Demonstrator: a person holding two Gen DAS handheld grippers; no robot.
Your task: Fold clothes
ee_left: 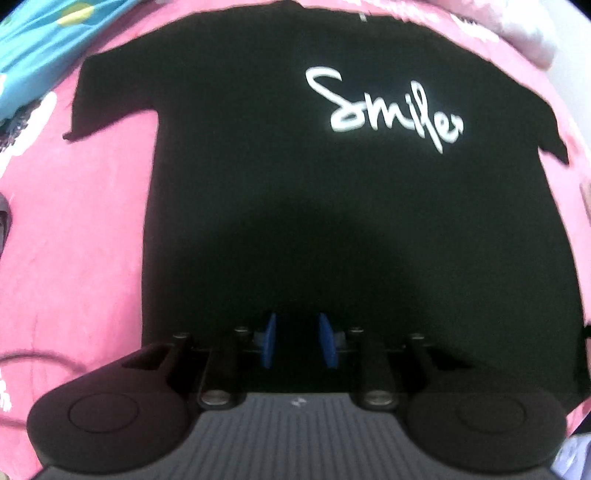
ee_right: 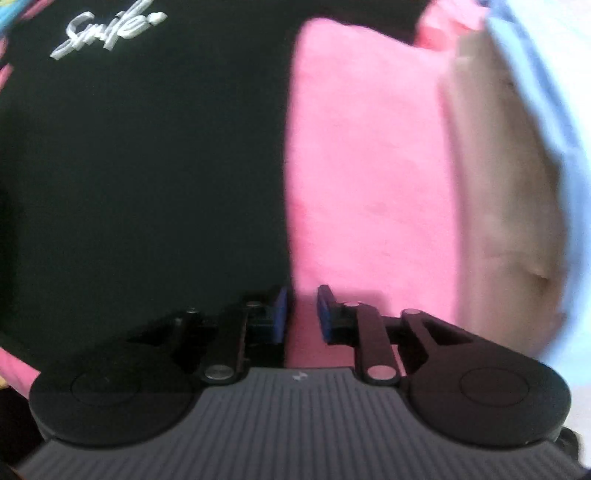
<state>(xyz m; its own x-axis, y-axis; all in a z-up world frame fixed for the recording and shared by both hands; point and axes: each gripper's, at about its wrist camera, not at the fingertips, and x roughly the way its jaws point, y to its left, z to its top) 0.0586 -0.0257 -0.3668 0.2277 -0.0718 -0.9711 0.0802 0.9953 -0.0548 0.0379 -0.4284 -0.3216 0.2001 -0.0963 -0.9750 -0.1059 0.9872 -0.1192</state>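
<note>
A black T-shirt (ee_left: 295, 184) with white "Smile" lettering (ee_left: 384, 110) lies spread flat, front up, on a pink blanket (ee_left: 74, 240), both short sleeves out to the sides. My left gripper (ee_left: 297, 341) hovers over the shirt's lower middle, its blue pads apart and nothing between them. In the right wrist view the same shirt (ee_right: 147, 166) fills the left half. My right gripper (ee_right: 301, 314) stands open at the shirt's right side edge, one blue pad over the black cloth and the other over the pink blanket (ee_right: 369, 166).
A light blue patterned cloth (ee_left: 33, 55) lies at the back left. Pale pink bedding (ee_left: 524, 33) sits at the back right. Right of the blanket are a beige surface (ee_right: 509, 184) and a light blue strip (ee_right: 543, 92), both blurred.
</note>
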